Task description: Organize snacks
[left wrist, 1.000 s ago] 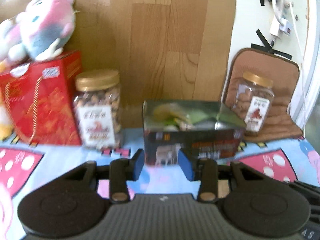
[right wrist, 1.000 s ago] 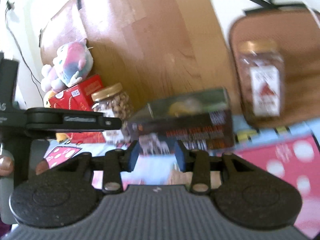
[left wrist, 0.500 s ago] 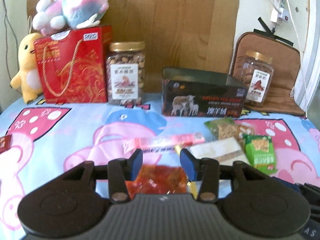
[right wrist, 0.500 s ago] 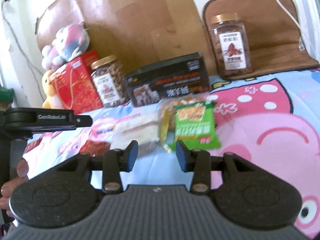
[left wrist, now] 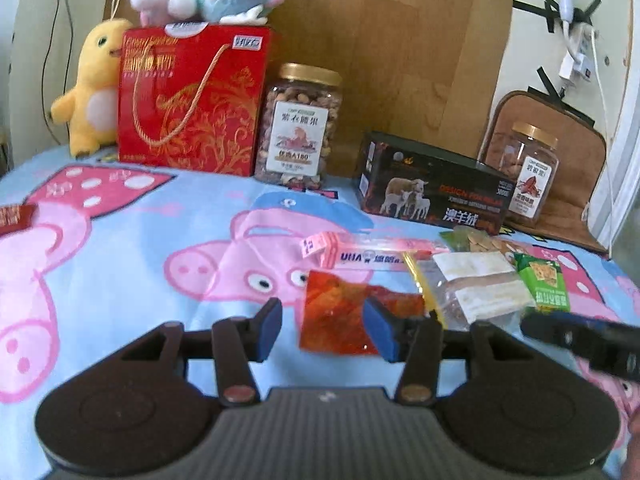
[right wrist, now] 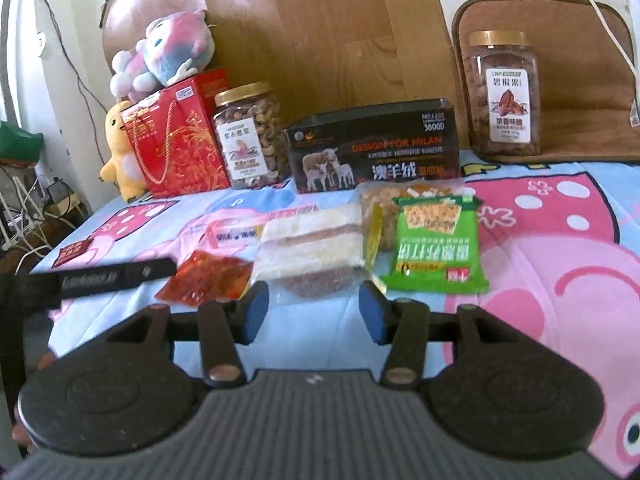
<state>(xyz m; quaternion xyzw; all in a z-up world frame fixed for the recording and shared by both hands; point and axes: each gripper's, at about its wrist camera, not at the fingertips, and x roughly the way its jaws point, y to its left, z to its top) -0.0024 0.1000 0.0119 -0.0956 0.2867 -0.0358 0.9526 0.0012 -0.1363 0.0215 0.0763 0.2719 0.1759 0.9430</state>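
Now both my grippers, left (left wrist: 322,330) over red packet (left wrist: 336,318) and right (right wrist: 312,312) over sandwich (right wrist: 310,246), are opening, gripping nothing.

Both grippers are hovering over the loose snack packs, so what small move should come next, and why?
Probably ease the left gripper forward and down onto the red-orange packet. Its jaws are opening, nothing is pressed between them, and the packet lies flat on the blanket right ahead. The right gripper, jaws also opening and empty, faces the clear-wrapped cake pack and could take that afterwards.
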